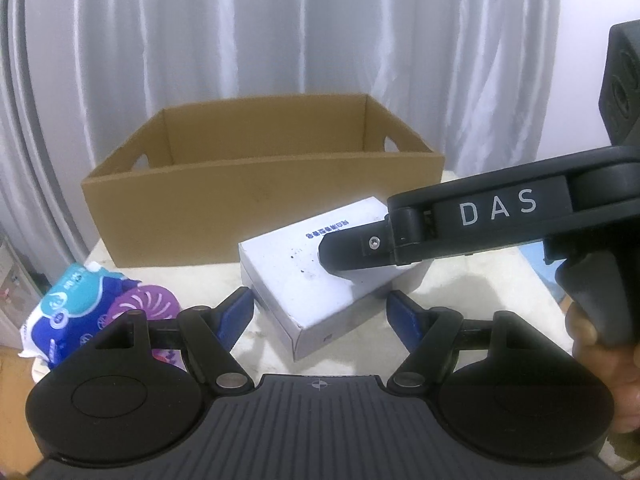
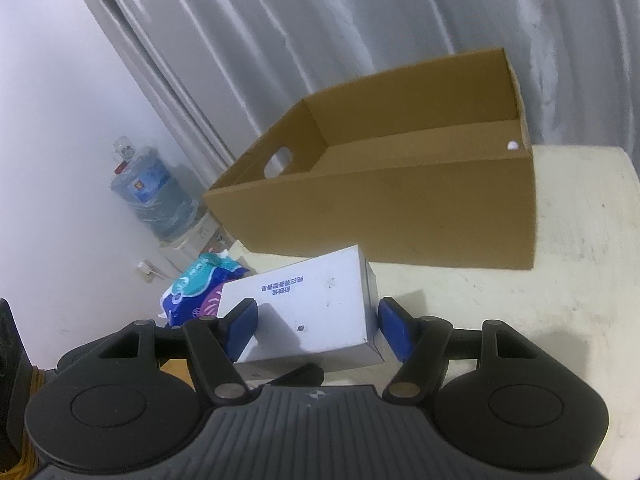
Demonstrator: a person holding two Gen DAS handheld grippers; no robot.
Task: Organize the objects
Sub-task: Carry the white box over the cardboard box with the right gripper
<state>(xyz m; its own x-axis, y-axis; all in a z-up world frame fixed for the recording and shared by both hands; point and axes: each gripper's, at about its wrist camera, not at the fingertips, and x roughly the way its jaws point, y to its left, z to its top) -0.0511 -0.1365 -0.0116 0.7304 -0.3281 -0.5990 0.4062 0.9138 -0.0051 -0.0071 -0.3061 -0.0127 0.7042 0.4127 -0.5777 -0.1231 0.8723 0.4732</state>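
Note:
A white carton with blue print (image 1: 296, 280) (image 2: 312, 304) sits between the blue pads of both grippers and looks lifted a little off the cream table (image 2: 568, 240). In the left wrist view my left gripper (image 1: 320, 312) has a pad against each of the carton's near sides. My right gripper (image 1: 336, 252) comes in from the right, one finger lying across the carton's top. In the right wrist view my right gripper (image 2: 316, 328) closes on the carton's near end. An open brown cardboard box (image 1: 260, 216) (image 2: 400, 216) stands just behind, its floor hidden.
A blue and purple soft pack (image 1: 84, 312) (image 2: 196, 284) lies at the table's left edge beside the carton. A hand (image 1: 600, 344) holds the right gripper's handle. Beyond the table stand a water bottle (image 2: 152, 188) and grey curtains (image 1: 280, 32).

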